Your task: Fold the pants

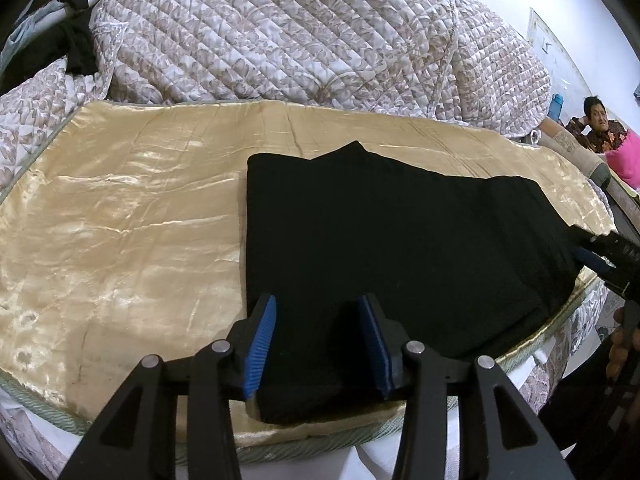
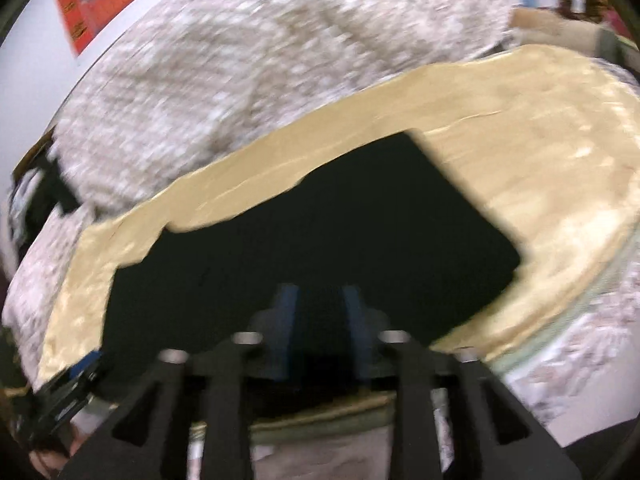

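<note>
Left wrist view first: our left gripper has its blue pads spread apart, straddling the near edge of the black pants with cloth lying between them, and we see no pinch on the fabric. The pants sit folded into a dark block on the shiny gold sheet, toward its right side and near its front edge. At the far right our right gripper pokes in at the pants' right edge, with a hand behind it.

From the right wrist, blurred, the right gripper shows its jaws parted over the pants, and we cannot tell whether they touch the cloth. The left gripper appears at the lower left.

Beyond the sheet lies a heaped quilted blanket, then a white wall. A person sits at far right near a blue bottle.
</note>
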